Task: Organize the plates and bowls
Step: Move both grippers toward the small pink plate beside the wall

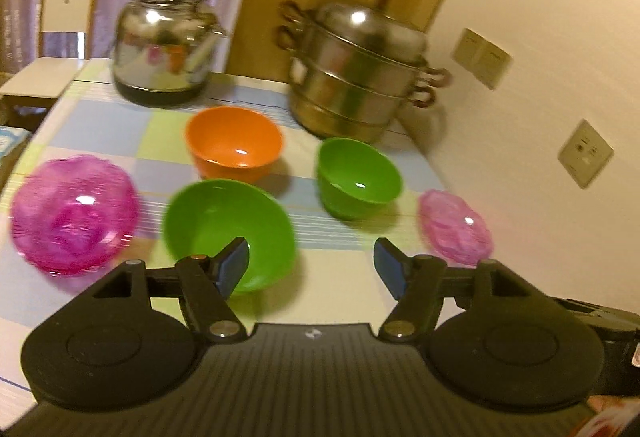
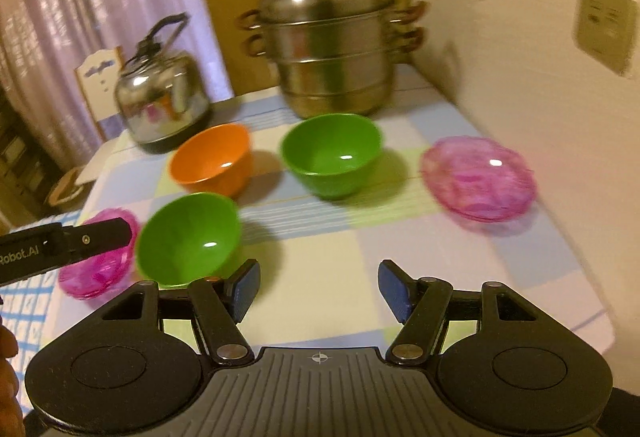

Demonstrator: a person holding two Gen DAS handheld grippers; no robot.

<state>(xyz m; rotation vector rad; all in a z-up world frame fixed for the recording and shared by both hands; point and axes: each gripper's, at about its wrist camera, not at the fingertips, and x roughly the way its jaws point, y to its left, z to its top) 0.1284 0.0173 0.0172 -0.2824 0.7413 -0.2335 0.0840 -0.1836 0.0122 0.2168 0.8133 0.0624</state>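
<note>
Three bowls mid-frame on the checked tablecloth [image 2: 460, 277]: near green bowl [image 1: 228, 233] low and left of centre, orange bowl [image 1: 234, 141] behind it, far green bowl [image 1: 356, 177] right of centre, all standing apart, none nested. Two pink plates: left pink plate [image 1: 74, 211] at the left edge, right pink plate [image 1: 456, 225] at the right, well apart with the bowls between.

Left gripper [image 1: 311, 269] at bottom centre, fingers spread, nothing between them; left pad overlapping the near green bowl's rim in the picture, contact not clear. Right gripper [image 2: 319, 291] likewise spread and empty, over bare cloth at bottom centre of the right wrist view.

Step in hand, judged: picking a first piece to stack. Best to take a bowl by its rim, one pad inside and one outside, lift straight, nest green into green; plates thin and glossy, likely slippery, so pinch at the edge. Blur throughout.

Count: bowls three (two green, one orange), plates two. Behind, upper frame: one kettle [image 1: 168, 49], one steamer pot [image 1: 356, 73], one chair [image 1: 66, 17] upper left
</note>
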